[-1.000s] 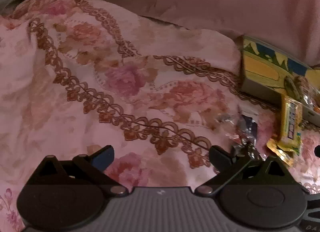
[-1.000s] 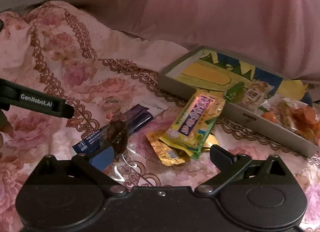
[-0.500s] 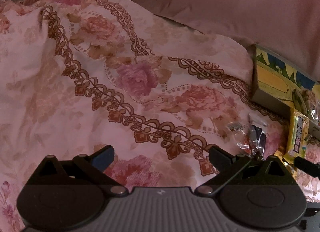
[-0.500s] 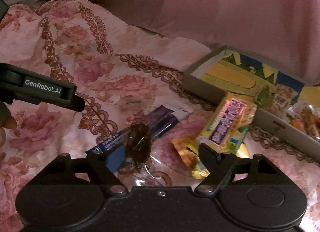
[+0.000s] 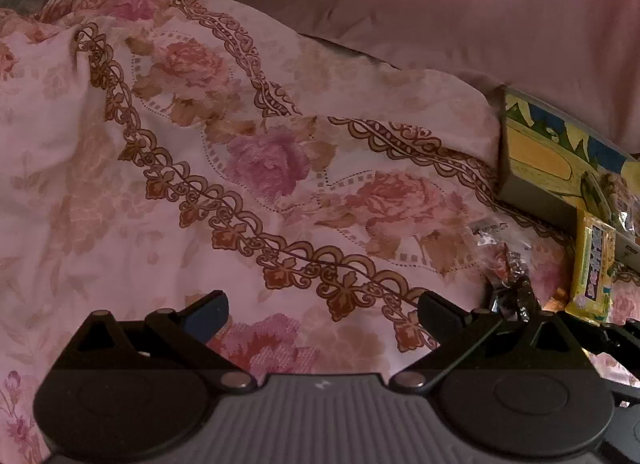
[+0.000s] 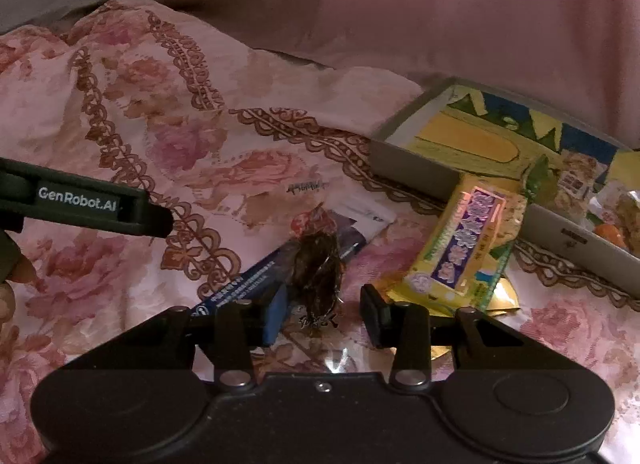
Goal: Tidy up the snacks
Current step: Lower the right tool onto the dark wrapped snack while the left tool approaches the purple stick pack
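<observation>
A dark snack in a clear wrapper point(image 6: 318, 268) lies on the floral bedspread point(image 6: 120, 111), partly on a blue-and-white packet point(image 6: 248, 284). My right gripper point(image 6: 322, 318) straddles the near end of the dark snack. Its jaws are closing, and a gap still shows on each side of the wrapper. To the right, a yellow packet point(image 6: 464, 248) leans on the wall of the grey box point(image 6: 412, 159), over a gold packet point(image 6: 500, 300). My left gripper point(image 5: 322, 312) stands open over bare bedspread, left of the snacks. The dark snack point(image 5: 516, 292) shows at its right finger.
The grey box point(image 5: 532, 191) holds several wrapped snacks at its right end. Pink pillows point(image 6: 400, 3) rise behind it. A finger of the left gripper point(image 6: 80, 203) and a person's hand point(image 6: 12, 272) reach in from the left edge of the right wrist view.
The right gripper's jaws have narrowed from wide open to close on either side of the dark snack, and it has edged forward and down. The left gripper has stayed open in place.
</observation>
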Motion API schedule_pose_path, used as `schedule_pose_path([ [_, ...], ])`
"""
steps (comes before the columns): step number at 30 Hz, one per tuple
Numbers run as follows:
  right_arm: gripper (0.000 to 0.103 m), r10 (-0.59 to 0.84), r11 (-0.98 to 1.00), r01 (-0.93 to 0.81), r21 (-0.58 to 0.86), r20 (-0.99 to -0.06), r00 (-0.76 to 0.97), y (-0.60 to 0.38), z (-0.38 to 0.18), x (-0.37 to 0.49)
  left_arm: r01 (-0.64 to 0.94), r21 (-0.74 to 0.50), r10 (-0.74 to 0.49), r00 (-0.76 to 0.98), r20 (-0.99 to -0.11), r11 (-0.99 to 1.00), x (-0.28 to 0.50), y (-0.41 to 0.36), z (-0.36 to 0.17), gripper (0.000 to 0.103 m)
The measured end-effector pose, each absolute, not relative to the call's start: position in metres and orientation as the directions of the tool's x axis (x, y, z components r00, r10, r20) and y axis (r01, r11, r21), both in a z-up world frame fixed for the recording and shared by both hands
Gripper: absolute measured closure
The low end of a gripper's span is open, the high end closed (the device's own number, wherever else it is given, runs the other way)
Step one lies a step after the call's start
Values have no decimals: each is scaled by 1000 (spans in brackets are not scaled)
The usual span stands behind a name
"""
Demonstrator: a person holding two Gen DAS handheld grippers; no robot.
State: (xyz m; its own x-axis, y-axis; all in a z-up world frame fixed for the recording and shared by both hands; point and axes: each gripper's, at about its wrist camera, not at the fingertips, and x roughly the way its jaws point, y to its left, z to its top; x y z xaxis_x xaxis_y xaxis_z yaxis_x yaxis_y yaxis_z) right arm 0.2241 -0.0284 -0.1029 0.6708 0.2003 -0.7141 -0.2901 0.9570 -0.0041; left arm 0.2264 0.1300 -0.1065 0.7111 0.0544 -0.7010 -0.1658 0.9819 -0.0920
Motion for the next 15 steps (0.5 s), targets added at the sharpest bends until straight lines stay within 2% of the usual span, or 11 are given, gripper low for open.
schedule_pose_path([
  [2,62,192,960,-281,-7,-714,673,-31,-101,224,-165,-92,54,711,-701,982,226,130,-107,0],
  [6,70,168,968,-252,-8,-725,668,-39,-101,223,-158,-84,55,713,-699,984,226,128,-107,0],
  [15,70,149,970,-242,-21,-735,661,-50,-98,212,-130,-77,42,726,-686,989,223,124,-103,0],
])
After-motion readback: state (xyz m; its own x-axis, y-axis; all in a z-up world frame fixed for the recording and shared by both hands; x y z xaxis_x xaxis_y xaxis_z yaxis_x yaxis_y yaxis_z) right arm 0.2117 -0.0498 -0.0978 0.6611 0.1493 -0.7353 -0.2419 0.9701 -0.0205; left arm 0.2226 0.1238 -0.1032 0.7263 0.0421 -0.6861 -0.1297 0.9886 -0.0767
